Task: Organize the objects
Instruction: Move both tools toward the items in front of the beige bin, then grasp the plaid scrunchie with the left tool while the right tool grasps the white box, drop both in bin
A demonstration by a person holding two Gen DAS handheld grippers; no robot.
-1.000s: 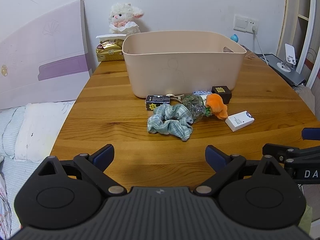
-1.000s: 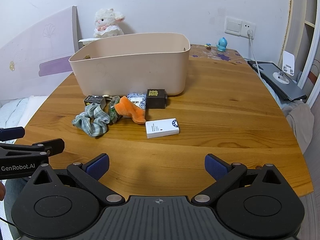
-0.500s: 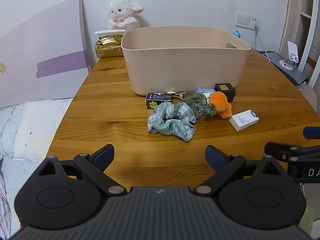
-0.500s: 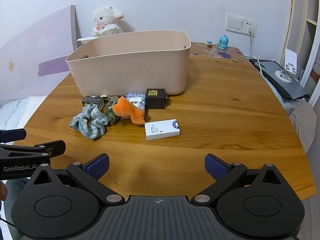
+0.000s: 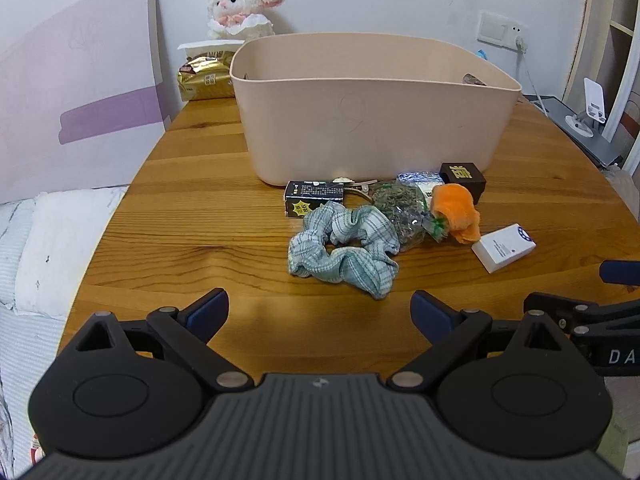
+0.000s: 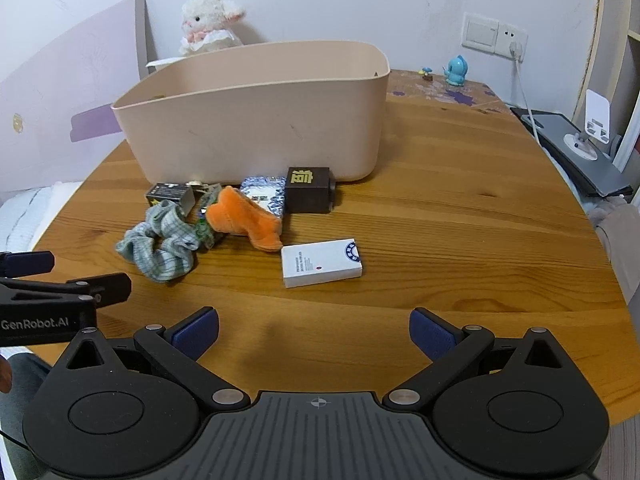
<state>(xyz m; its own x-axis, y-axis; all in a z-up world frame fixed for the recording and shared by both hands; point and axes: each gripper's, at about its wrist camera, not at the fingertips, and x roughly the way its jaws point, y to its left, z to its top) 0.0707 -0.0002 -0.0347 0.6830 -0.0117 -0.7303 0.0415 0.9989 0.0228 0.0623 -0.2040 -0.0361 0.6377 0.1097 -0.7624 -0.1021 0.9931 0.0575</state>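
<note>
In your left wrist view, your left gripper (image 5: 319,310) fills the bottom of the frame with its jaws spread wide and nothing between them, hovering over bare desk (image 5: 192,216). Just above the jaws, at the centre of the frame, lies the green checked scrunchie (image 5: 346,250). Touching its right side is a clear bag of dried greens (image 5: 400,210), and right of that the orange plush carrot (image 5: 456,212). A white card box (image 5: 503,247) sits apart at the right, near the tip of your right gripper (image 5: 624,272), which enters from the right edge. Behind the pile a black box with a yellow burst (image 5: 314,198) and a dark cube box (image 5: 463,178) rest close against the beige bin (image 5: 372,120), which takes up the upper middle. A plush lamb (image 5: 242,8) and a gold packet (image 5: 204,80) stand at the upper left. In your right wrist view, your right gripper (image 6: 314,330) also has its jaws fully apart and empty at the bottom of the frame. The white card box (image 6: 322,262) lies just above them at the centre, the carrot (image 6: 246,218) and scrunchie (image 6: 160,242) to its left, the dark cube box (image 6: 309,189) above it against the bin (image 6: 256,120). Your left gripper (image 6: 28,264) pokes in at the left edge.
</note>
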